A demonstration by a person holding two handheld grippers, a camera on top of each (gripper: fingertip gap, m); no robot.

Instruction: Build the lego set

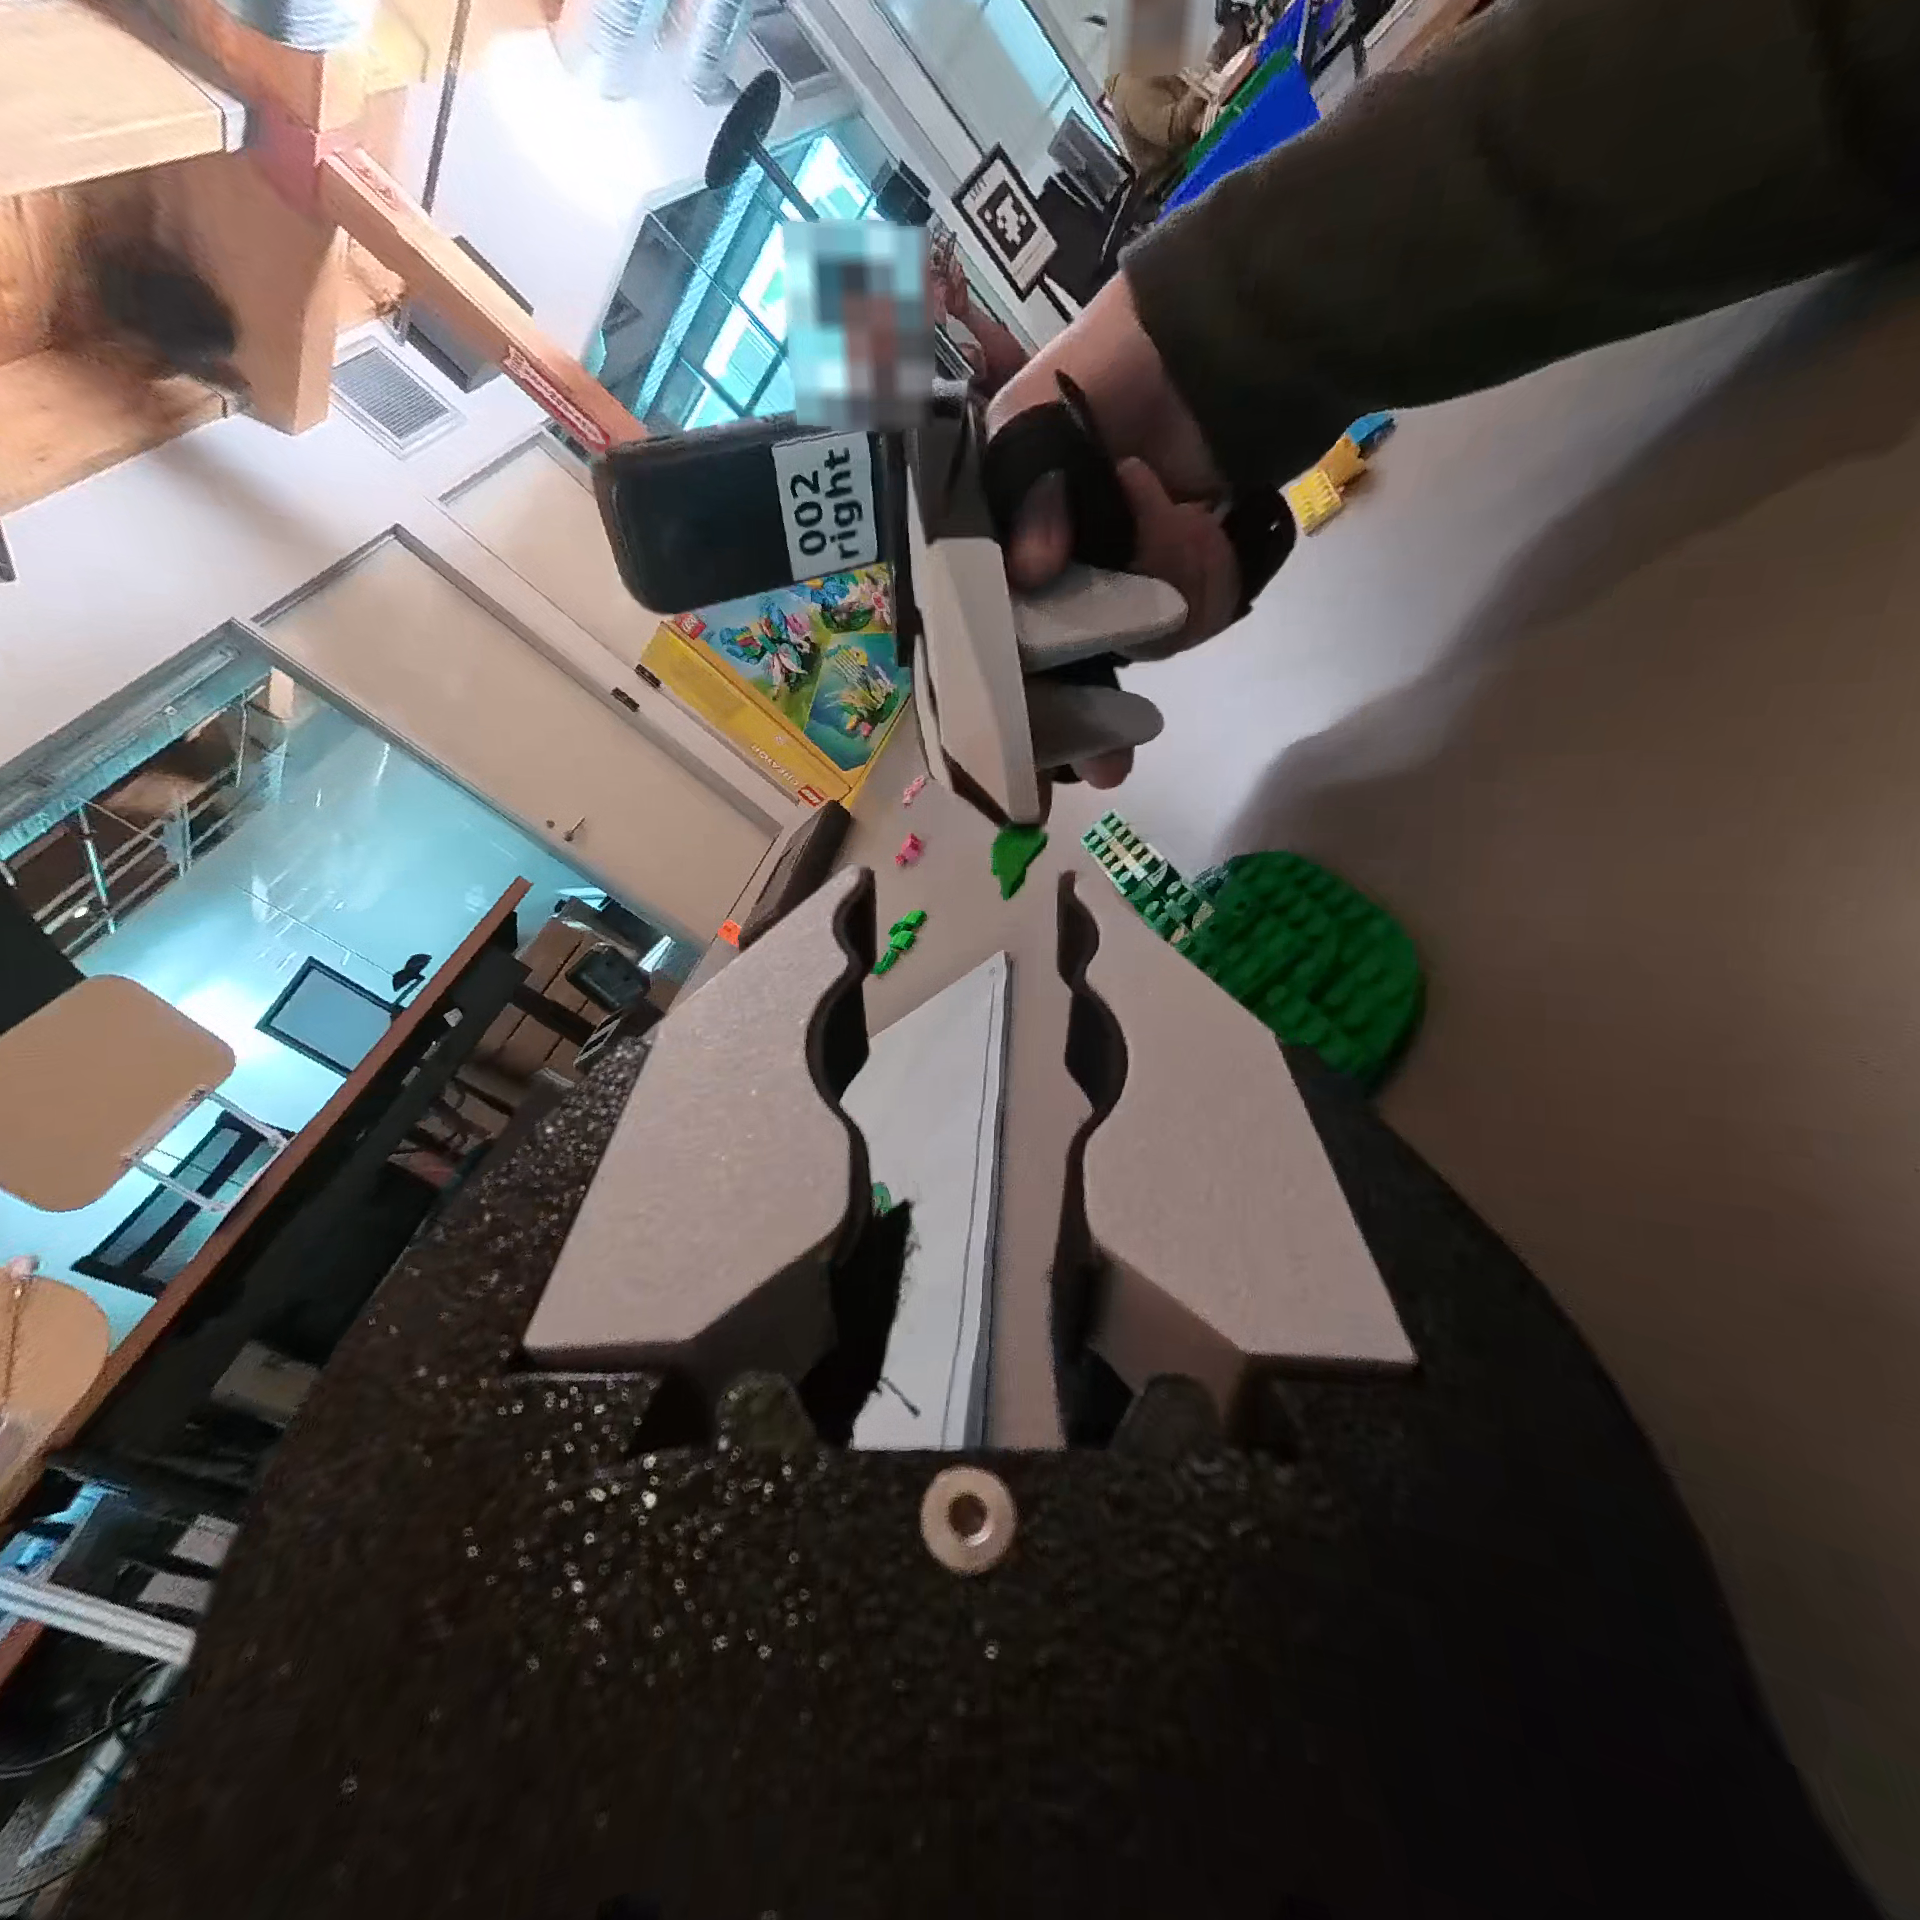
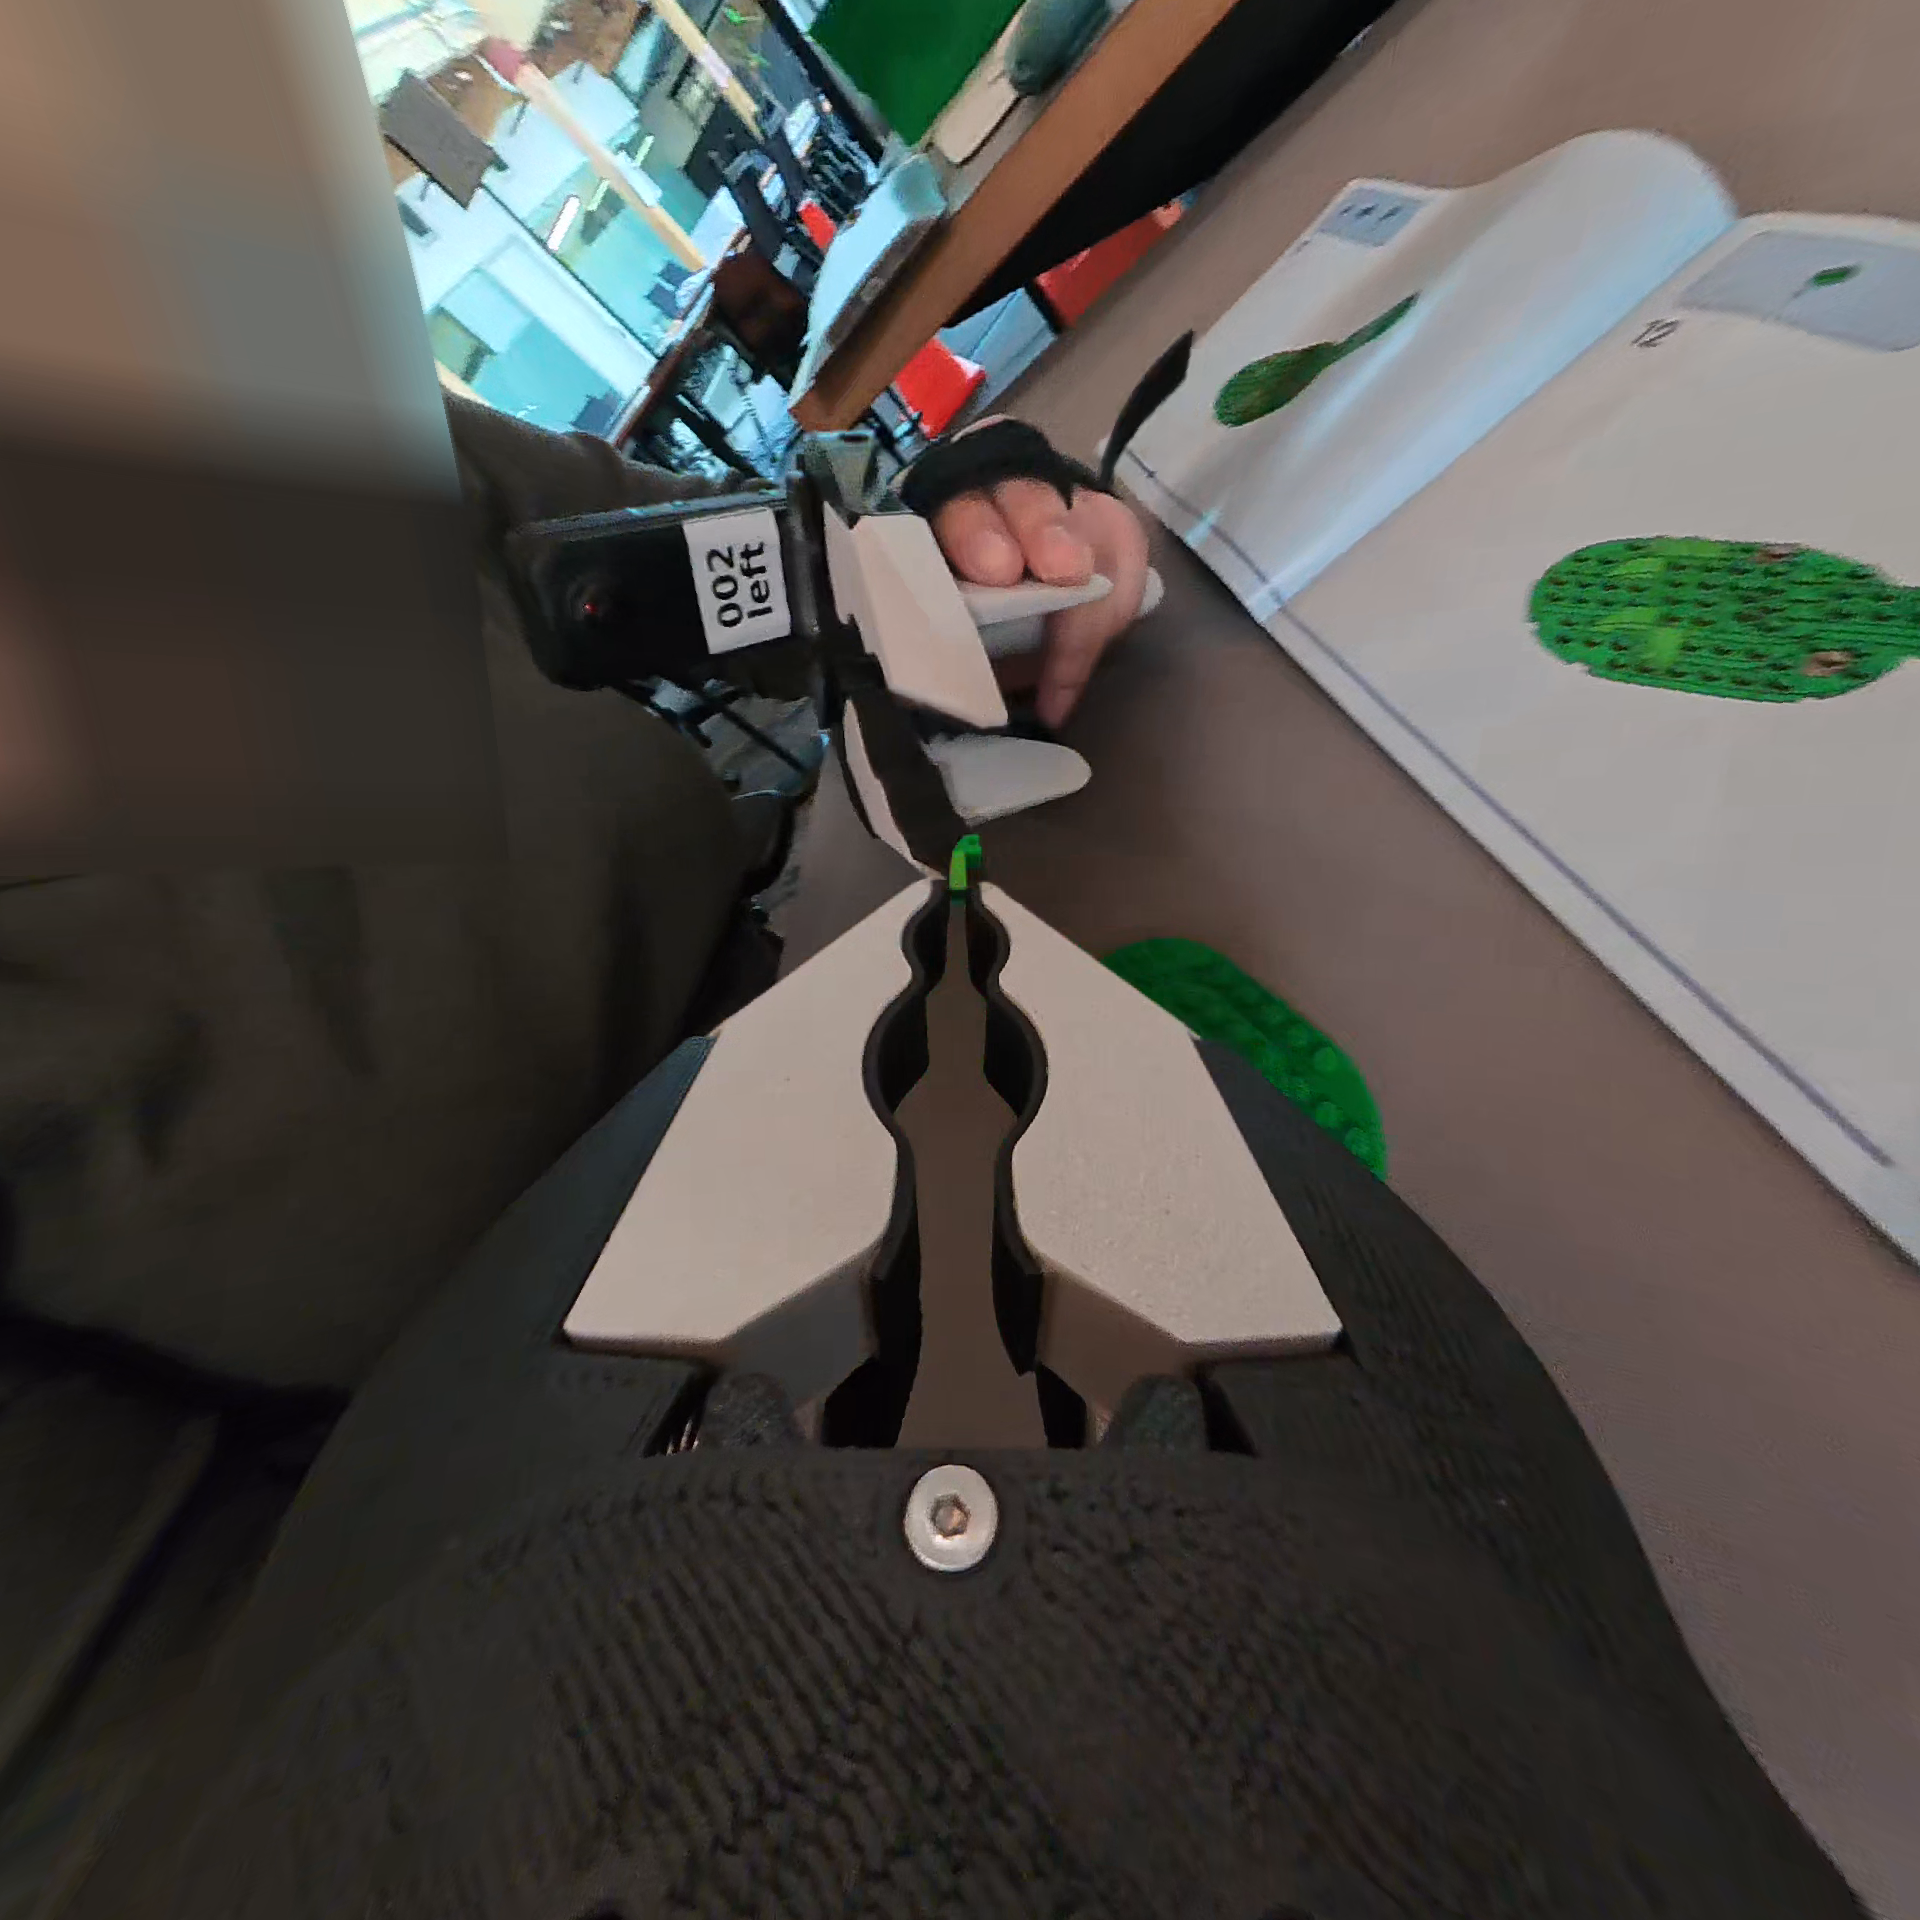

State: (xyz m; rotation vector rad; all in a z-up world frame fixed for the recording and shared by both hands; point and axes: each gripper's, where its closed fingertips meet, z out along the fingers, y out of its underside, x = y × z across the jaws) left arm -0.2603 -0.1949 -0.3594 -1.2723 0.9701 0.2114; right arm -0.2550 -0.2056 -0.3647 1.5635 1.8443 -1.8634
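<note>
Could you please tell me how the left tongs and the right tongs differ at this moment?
The left tongs stand open and empty, while the right tongs are shut on a small green piece. Both have pale fingers with wavy dark pads, and both hang over the table near the green plate.

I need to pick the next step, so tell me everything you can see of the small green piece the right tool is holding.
The small green piece is bright green, glossy plastic, thin and leaf-shaped. The right tool pinches one end at its fingertips; the rest sticks out beyond them. It is held in the air above the table, touching only the tool.
</note>
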